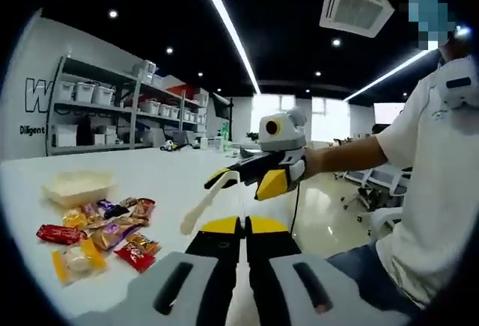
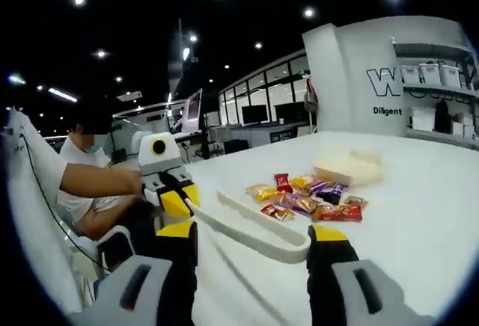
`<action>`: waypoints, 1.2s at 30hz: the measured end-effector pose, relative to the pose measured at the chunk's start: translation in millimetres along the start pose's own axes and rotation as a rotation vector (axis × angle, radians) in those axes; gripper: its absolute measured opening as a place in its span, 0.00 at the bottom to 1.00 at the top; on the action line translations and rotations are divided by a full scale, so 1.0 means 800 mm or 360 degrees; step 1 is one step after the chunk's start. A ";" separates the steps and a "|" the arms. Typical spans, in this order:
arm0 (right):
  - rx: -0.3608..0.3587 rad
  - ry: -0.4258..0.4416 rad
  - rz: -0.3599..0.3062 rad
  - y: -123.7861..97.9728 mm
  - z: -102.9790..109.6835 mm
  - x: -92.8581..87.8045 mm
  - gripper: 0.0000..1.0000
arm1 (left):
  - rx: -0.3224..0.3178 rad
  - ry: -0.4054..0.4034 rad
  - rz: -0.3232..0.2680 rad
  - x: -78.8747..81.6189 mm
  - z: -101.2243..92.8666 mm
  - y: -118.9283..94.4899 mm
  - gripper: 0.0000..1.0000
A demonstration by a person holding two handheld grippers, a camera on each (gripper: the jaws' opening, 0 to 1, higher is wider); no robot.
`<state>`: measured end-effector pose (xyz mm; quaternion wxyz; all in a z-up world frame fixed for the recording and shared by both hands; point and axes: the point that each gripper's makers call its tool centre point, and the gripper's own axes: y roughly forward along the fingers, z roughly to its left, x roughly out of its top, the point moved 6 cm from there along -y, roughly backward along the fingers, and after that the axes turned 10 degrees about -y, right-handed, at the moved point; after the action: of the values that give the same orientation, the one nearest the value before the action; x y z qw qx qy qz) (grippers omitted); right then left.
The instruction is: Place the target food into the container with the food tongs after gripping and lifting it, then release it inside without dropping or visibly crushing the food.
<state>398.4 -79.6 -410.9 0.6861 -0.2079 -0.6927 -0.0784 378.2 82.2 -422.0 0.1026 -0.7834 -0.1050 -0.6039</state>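
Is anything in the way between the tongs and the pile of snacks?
Nothing visible blocks the way. The tongs are held in the air by the right gripper, and bare white table lies between them and the snacks. The container sits right behind the pile.

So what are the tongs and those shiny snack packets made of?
The food tongs look like smooth cream plastic: matte, one-piece, bent into a rounded hinge. The snack packets look like glossy foil or plastic film, with crinkles and bright highlights. The container seems pale translucent plastic, though it is blurry.
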 end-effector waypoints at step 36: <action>0.0289 0.0353 -0.0620 -0.028 0.022 0.079 0.29 | -0.0266 -0.0194 -0.0338 0.038 -0.037 0.003 0.02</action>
<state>375.2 -81.5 -345.9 0.7458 0.0021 -0.6445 -0.1687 358.8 72.9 -385.6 -0.0340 -0.8089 -0.1427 -0.5694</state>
